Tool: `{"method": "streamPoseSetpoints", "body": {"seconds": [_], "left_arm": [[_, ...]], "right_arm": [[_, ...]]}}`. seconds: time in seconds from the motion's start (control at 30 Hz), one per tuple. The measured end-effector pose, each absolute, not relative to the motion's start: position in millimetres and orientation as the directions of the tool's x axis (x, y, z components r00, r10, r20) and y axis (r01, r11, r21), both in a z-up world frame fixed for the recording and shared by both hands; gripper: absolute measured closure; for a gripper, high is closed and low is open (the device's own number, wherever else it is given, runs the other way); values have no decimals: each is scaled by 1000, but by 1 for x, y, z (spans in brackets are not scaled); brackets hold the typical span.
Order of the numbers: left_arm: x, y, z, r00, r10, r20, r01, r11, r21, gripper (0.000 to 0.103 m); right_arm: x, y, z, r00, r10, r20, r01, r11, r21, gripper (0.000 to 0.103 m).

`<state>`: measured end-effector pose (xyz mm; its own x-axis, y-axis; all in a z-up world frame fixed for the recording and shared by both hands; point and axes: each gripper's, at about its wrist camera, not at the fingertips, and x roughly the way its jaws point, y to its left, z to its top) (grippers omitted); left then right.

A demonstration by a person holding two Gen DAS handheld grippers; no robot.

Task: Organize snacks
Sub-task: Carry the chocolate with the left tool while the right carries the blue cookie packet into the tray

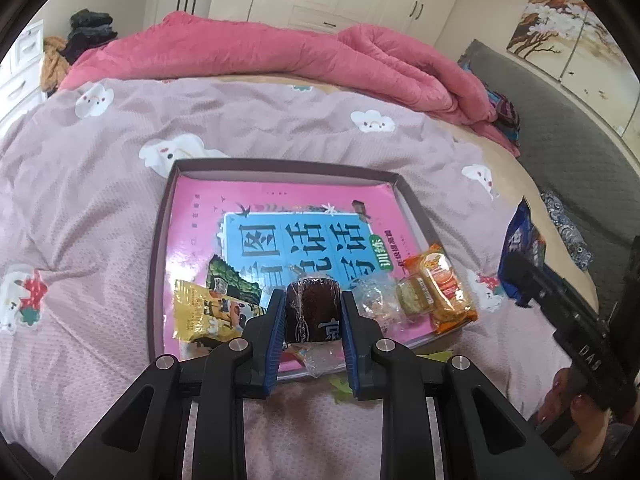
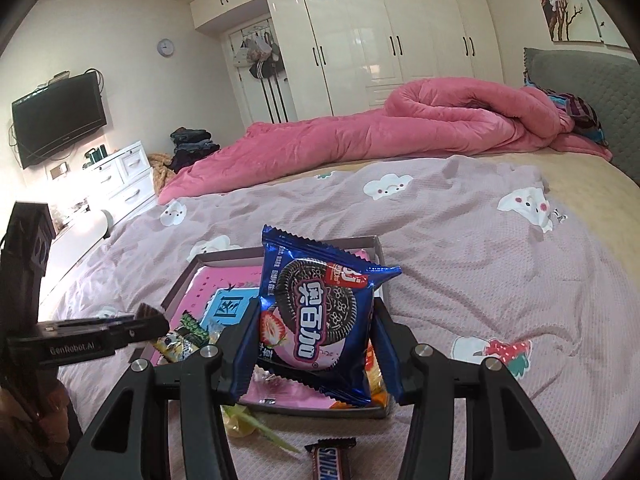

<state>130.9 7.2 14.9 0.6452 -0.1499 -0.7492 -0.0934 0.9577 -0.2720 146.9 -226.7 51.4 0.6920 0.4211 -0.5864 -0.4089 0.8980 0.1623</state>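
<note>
In the left wrist view my left gripper (image 1: 312, 297) is shut on a dark brown wrapped cake (image 1: 312, 312), just above the near end of a shallow grey box (image 1: 162, 240) lined with a pink book. In the box lie a yellow packet (image 1: 196, 314), a green packet (image 1: 228, 280), a clear-wrapped snack (image 1: 374, 296) and an orange pack (image 1: 440, 288). My right gripper (image 2: 317, 306) is shut on a blue sandwich-cookie packet (image 2: 320, 304), held upright over the box's near right corner (image 2: 382, 410). The left gripper (image 2: 150, 320) shows at the left of the right wrist view.
A chocolate bar (image 2: 332, 460) and a yellow-green wrapper (image 2: 248, 424) lie on the mauve cloud-print bedspread (image 2: 480, 280) in front of the box. A pink quilt (image 2: 400, 128) is heaped at the far side. A grey headboard (image 2: 580, 80) stands at the right.
</note>
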Motion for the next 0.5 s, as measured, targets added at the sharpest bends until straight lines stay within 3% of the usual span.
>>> {"method": "streamPoseSetpoints", "body": {"seconds": [0.5], "left_arm": [[142, -6, -18, 596, -130, -792, -75, 973, -217, 76]], "right_arm": [[173, -223, 37, 667, 408, -623, -403, 901, 158, 52]]}}
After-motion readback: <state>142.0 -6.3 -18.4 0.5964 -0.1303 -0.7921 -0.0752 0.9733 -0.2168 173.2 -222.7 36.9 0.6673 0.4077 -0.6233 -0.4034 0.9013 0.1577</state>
